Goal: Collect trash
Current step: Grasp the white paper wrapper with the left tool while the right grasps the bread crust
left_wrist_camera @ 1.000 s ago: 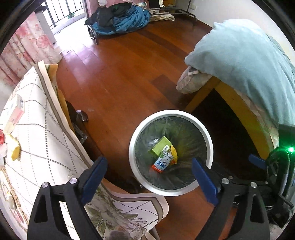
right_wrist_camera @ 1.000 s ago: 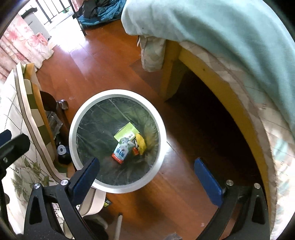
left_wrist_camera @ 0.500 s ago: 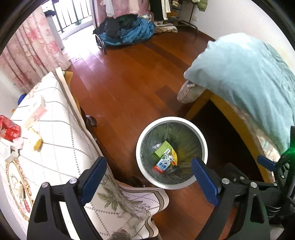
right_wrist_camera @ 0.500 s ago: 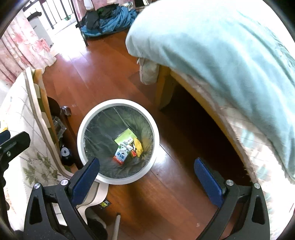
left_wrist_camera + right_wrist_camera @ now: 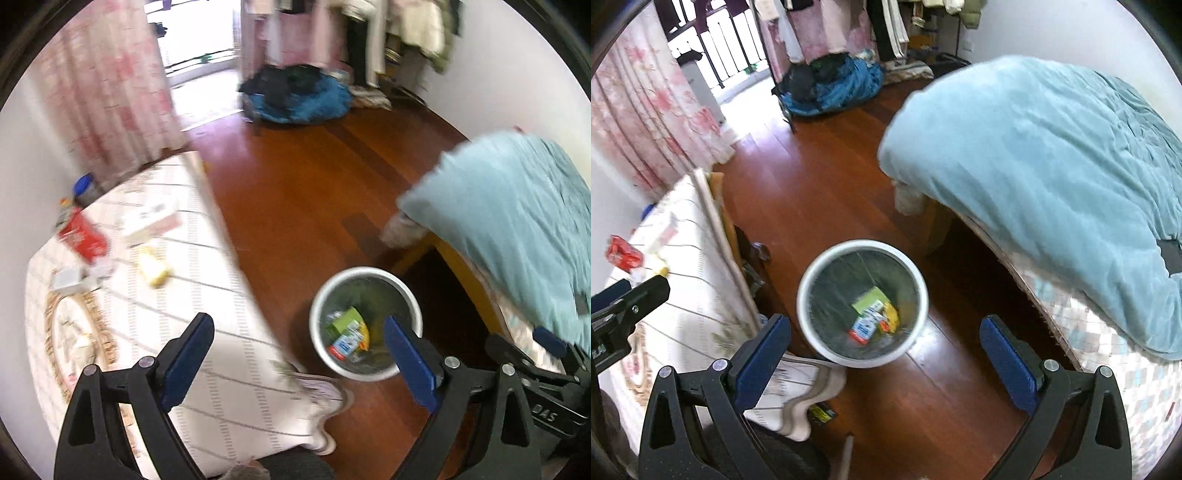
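Both tongs (image 5: 299, 354) (image 5: 884, 354) spread, empty; bin (image 5: 812, 273) between table edge (image 5: 716, 221), bed (image 5: 1015, 258).

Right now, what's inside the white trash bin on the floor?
Inside the white trash bin, on a dark liner: a green carton, a blue-and-white packet and a yellow wrapper, piled together. Anything beneath them is hidden. Both claws are open and empty.

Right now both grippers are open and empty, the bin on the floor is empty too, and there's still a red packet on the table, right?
Not quite. The bin isn't empty: the right wrist view shows a green box, a blue-and-white carton and a yellow wrapper inside. The rest holds: the left gripper and right gripper are open and empty, and the red packet lies on the table.
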The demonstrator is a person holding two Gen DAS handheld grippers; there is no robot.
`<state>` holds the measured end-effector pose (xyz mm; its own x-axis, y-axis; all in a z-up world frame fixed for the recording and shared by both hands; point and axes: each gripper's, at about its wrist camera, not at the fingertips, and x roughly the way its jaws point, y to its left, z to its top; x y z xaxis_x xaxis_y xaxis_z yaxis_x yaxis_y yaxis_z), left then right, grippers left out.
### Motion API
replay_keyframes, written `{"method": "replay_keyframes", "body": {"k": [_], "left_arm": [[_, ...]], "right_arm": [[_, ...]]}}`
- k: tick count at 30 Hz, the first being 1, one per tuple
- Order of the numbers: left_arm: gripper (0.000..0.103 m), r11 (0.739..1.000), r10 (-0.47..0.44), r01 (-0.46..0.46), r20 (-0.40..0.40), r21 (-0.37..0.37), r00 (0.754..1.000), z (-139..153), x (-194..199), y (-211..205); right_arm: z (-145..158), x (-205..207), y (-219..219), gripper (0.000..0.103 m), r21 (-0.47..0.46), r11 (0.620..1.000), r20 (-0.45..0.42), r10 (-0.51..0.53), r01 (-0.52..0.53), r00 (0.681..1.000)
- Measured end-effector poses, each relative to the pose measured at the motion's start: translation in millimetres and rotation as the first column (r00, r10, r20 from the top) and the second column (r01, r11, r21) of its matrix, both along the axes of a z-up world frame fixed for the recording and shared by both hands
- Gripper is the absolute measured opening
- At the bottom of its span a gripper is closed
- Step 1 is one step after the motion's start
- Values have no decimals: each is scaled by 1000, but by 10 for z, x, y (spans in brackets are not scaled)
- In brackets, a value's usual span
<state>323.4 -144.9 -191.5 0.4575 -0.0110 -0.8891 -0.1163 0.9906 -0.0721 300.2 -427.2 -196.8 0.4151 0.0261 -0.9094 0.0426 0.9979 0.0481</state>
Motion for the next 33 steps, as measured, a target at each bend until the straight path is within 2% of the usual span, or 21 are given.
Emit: {"method": "replay_keyframes", "body": {"k": [4, 7, 10, 12, 14, 16, 20, 25, 27, 28, 30, 33], "left_arm": [[94, 990, 138, -138, 9, 18, 990, 33, -94, 686], [94, 969, 243, -242, -17, 45, 970, -108, -218, 1281], [94, 937, 348, -344, -67, 62, 935, -366, -397, 1868], [94, 911, 412, -409, -103, 49, 905, -573, -543, 2206], [94, 885, 463, -465, -143, 21, 875, -802, -683, 2489], [94, 872, 482, -489, -168, 3, 860, -962, -785, 2619], [93, 878, 463, -478, -217, -20, 859, -1362, -842, 2768], [92, 897, 425, -441, -229, -21, 876, -1665, -784, 2808], [64, 896, 432, -444, -219, -8, 875, -1718, -767, 2821], [64, 895, 437, -446, -210, 3, 875, -1726, -761, 2825], [57, 897, 436, -441, -188, 16, 880, -1729, -747, 2820], [53, 897, 440, -441, -166, 32, 883, -1748, -755, 2816]], "right_arm": [[132, 66, 416, 103, 21, 998, 16, 64, -64, 998], [90, 207, 911, 103, 46, 989, 7, 138, -138, 990], [-30, 316, 1428, 103, 77, 974, -9, 214, -212, 977], [-160, 408, 1857, 103, 107, 957, -27, 275, -271, 961], [-323, 458, 2270, 103, 138, 935, -44, 335, -327, 941], [-492, 499, 2647, 103, 160, 913, -62, 389, -376, 919], [-895, 625, 3357, 103, 163, 870, -101, 484, -466, 869], [-1290, 827, 3942, 94, 84, 842, -136, 540, -533, 831], [-1416, 906, 4087, 89, 63, 835, -150, 550, -547, 822], [-1456, 928, 4131, 87, 53, 833, -154, 552, -551, 819], [-1541, 958, 4228, 81, 37, 825, -164, 562, -564, 811], [-1573, 947, 4274, 78, 7, 811, -154, 579, -585, 801]]}}
